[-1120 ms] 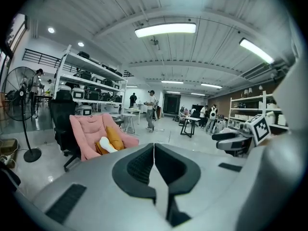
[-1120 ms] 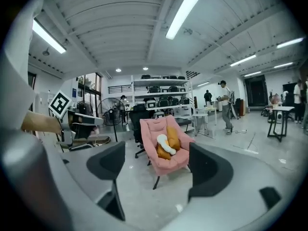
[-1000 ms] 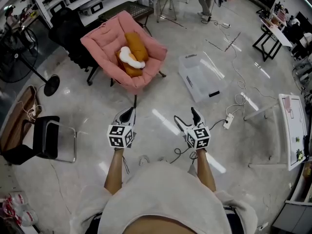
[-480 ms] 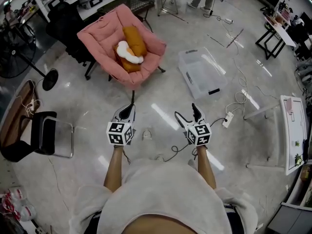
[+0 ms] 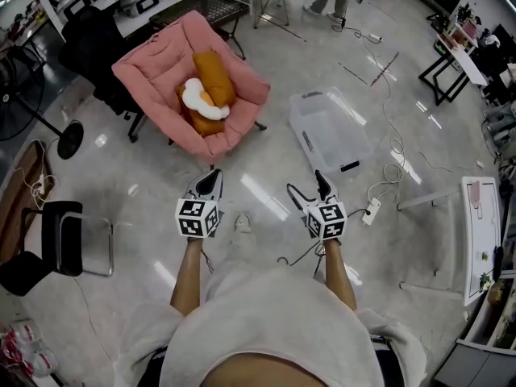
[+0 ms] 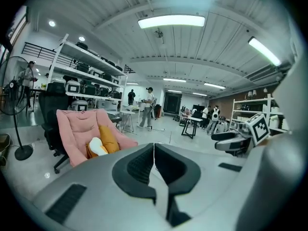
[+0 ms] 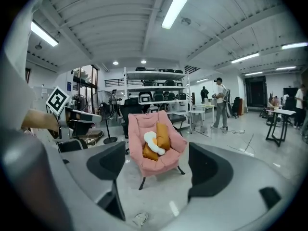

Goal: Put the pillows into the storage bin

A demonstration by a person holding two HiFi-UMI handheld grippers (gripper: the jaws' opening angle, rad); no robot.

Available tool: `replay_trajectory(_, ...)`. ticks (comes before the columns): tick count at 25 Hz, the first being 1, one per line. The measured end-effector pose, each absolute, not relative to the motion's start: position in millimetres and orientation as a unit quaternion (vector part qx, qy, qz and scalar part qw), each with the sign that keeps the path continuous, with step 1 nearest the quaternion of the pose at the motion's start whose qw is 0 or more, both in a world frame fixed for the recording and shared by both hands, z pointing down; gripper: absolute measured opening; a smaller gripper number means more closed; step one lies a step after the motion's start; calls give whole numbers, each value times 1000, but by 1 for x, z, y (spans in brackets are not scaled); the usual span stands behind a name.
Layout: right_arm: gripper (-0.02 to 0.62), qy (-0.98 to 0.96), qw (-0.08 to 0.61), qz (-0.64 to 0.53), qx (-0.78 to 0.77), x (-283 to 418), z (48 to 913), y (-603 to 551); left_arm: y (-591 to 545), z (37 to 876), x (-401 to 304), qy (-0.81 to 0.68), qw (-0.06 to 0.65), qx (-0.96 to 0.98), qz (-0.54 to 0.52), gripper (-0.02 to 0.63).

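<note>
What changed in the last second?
The person walked toward the pink chair, carrying left gripper and right gripper forward; chair and storage bin now sit nearer. Nothing grasped or released. Unchanged: left jaws shut, empty; right jaws open; pillows on the chair.

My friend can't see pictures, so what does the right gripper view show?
A pink chair stands on a shiny floor, holding two orange pillows and a white pillow. The right gripper is empty, its fingers wide apart either side of the chair.
</note>
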State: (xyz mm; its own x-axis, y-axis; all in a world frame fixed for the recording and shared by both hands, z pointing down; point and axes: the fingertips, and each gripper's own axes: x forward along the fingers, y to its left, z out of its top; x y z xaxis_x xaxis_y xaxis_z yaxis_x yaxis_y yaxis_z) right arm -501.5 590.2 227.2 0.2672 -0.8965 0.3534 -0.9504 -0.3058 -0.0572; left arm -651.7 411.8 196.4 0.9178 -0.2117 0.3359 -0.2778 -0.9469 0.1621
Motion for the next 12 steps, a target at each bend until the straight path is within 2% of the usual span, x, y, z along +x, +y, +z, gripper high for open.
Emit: replay_trajectory(12, 393, -571, 91, 156, 801, -385, 211, 440, 262, 189, -528, -108, 113, 976, 152, 12)
